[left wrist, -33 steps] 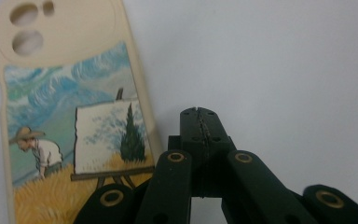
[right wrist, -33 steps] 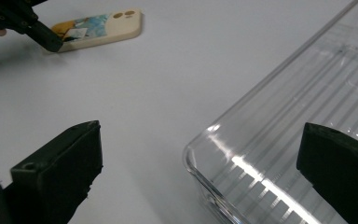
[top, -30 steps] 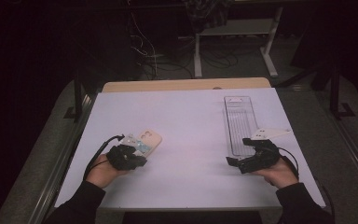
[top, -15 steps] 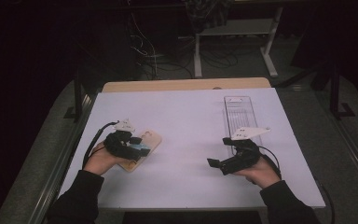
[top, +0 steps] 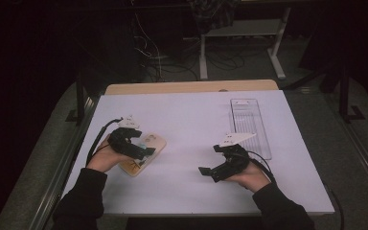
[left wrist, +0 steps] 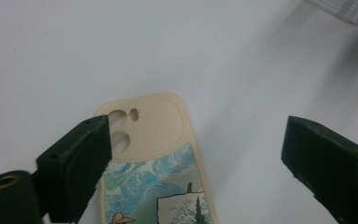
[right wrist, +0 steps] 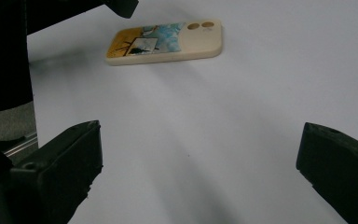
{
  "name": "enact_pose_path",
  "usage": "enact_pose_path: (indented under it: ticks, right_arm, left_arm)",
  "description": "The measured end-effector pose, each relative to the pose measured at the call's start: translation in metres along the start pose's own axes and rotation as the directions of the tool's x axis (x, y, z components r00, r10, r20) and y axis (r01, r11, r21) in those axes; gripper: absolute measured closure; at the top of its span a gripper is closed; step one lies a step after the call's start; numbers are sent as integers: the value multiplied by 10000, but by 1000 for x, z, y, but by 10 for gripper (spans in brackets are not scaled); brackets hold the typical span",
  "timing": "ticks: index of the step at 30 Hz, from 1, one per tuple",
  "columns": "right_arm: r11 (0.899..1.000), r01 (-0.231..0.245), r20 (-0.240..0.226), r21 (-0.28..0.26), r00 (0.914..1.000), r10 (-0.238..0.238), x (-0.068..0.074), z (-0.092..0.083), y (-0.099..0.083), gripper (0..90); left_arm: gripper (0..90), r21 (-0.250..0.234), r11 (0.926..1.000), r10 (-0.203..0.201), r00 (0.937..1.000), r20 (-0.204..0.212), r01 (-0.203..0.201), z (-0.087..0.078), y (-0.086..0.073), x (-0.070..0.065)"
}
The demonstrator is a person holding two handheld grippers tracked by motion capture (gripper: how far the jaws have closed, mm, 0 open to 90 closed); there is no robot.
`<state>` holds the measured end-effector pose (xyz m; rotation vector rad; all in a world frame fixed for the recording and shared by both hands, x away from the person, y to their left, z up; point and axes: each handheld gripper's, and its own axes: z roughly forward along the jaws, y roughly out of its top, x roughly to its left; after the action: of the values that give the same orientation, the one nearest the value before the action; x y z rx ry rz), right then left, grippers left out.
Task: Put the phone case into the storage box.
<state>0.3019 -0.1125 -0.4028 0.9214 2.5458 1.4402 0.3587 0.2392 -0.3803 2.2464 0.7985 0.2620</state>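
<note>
A cream phone case [top: 155,142] with a blue swirled painting on it lies flat on the white table [top: 191,115] at the left. My left gripper [top: 143,150] hovers just over it. In the left gripper view its jaws have just been opening and stand wide apart; the case [left wrist: 154,140] lies below them, touched by neither pad, and the left gripper [left wrist: 196,130] is open. My right gripper [top: 210,160] is right of centre, open and pointing left. In the right gripper view the right gripper [right wrist: 200,133] holds nothing, and the case [right wrist: 168,41] lies farther off.
A clear plastic tray [top: 249,120] lies at the back right of the table; its corner [left wrist: 349,7] shows in the left gripper view. A wooden strip [top: 187,87] runs along the far edge. Cables and metal stand legs [top: 203,62] are on the dark floor behind.
The left jaws have opened off the phone case and the left hand has risen slightly. The right hand has moved left from beside the tray toward the middle of the table.
</note>
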Motion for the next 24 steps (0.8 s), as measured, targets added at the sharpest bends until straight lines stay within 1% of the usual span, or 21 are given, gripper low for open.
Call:
enact_pose_path:
  ticks: [1,3,4,5,6,8,9,11,12,13,14,16,17,21,22,24]
  right_arm:
    - [10000,0,0,0,10000,0,0,0,0,0]
    - [10000,93,-93,-31,9999,-93,2,1,0,20]
    - [10000,78,-81,-53,9999,-78,3,3,-1,20]
    - [10000,78,-81,-53,9999,-78,3,3,-1,20]
    - [9999,134,-154,23,9998,-134,5,5,-2,30]
    - [10000,81,-197,7,9998,-80,6,6,-2,31]
    - [9999,147,-230,84,9996,-145,7,8,-4,30]
    - [9998,144,-162,158,9998,-142,8,11,-6,20]
    - [9995,202,-147,230,9997,-199,8,12,-7,15]
    - [9995,202,-147,230,9997,-199,8,12,-7,15]
    - [9995,175,-130,252,9998,-172,8,13,-8,14]
    - [9995,198,-82,254,9998,-196,8,14,-9,9]
    - [9993,186,-70,309,9998,-184,9,15,-10,5]
    - [9988,213,15,451,9998,-214,10,20,-14,2]
    - [9984,273,17,503,9996,-274,9,20,-15,2]
    - [9982,205,21,563,9998,-206,9,22,-16,1]
  left_arm:
    - [77,41,9999,-93,10000,-4,93,-1,0,0]
    - [29,-64,9999,-153,9998,-85,152,-1,-1,-1]
    - [0,-120,9999,-110,9999,-113,109,-1,-1,-1]
    - [0,-96,9999,-120,9999,-98,119,-2,-1,-1]
    - [0,-127,9998,-156,9997,-189,154,-3,-2,-1]
    - [0,-187,9996,-231,9993,-285,225,-4,-3,0]
    - [0,-180,9997,-193,9993,-323,187,-5,-3,1]
    - [0,-309,9991,-293,9990,-332,282,-6,-3,2]
    - [0,-434,9987,-276,9991,-320,262,-9,-2,4]
    - [0,-434,9987,-276,9991,-320,262,-9,-2,4]
    - [0,-474,9981,-416,9986,-322,400,-9,-2,5]
    - [0,-438,9982,-415,9985,-355,399,-11,0,7]
    - [0,-514,9976,-483,9982,-364,464,-10,1,7]
    - [0,-549,9968,-609,9968,-526,580,-11,1,9]
    - [0,-538,9969,-610,9962,-622,576,-11,1,10]
    - [0,-564,9971,-550,9959,-714,511,-12,1,13]
